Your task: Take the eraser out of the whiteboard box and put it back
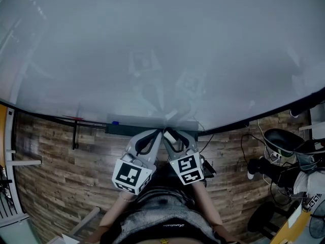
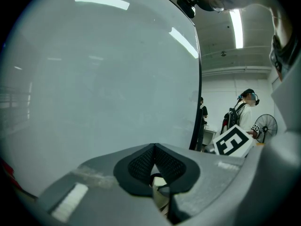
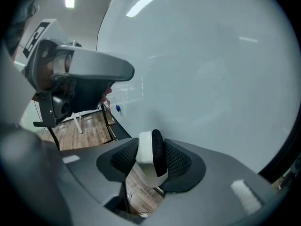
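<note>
The eraser, a white block with a black felt face, stands upright between the pads of my right gripper, which is shut on it with one pad on each side. In the head view both grippers meet tip to tip just below the whiteboard, at the dark whiteboard box on its lower edge. The right gripper is beside the left gripper. My left gripper has its pads together with nothing between them. The inside of the box is hidden by the jaws.
A red marker and a small blue piece lie on the board's ledge left of the box. A black stand leg drops to the wooden floor. Chairs and cables crowd the right. A person stands far off.
</note>
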### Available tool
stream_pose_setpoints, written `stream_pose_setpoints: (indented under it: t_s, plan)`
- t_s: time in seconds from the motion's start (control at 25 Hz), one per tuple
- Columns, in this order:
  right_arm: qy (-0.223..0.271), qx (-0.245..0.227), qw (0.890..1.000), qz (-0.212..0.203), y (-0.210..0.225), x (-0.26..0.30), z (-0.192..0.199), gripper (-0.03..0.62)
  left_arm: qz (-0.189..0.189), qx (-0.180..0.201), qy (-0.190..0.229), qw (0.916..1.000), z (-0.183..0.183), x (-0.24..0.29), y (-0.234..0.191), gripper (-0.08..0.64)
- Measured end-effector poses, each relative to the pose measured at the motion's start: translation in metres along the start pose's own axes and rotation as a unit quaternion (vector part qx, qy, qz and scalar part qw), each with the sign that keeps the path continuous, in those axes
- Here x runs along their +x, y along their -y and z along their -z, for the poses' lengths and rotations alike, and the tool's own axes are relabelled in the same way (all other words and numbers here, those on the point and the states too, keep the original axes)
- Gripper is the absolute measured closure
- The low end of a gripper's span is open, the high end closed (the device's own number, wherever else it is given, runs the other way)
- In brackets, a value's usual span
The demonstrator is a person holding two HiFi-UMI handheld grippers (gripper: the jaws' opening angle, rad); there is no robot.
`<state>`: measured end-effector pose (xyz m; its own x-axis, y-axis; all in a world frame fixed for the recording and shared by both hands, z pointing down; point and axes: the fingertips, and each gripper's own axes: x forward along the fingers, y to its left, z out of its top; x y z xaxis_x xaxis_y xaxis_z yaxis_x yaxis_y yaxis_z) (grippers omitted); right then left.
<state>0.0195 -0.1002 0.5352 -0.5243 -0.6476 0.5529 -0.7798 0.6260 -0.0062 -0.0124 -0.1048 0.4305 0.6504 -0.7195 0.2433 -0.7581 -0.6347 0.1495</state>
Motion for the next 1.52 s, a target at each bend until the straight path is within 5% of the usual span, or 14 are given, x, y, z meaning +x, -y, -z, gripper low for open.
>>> stream_pose_setpoints:
  t_s: [1.52]
  plan:
    - [0.022,-0.002,1.0,-0.006,-0.006,-0.005,0.002,0.431,-0.007,-0.006,0.018,0.9998,-0.012,-0.029,0.011,0.558]
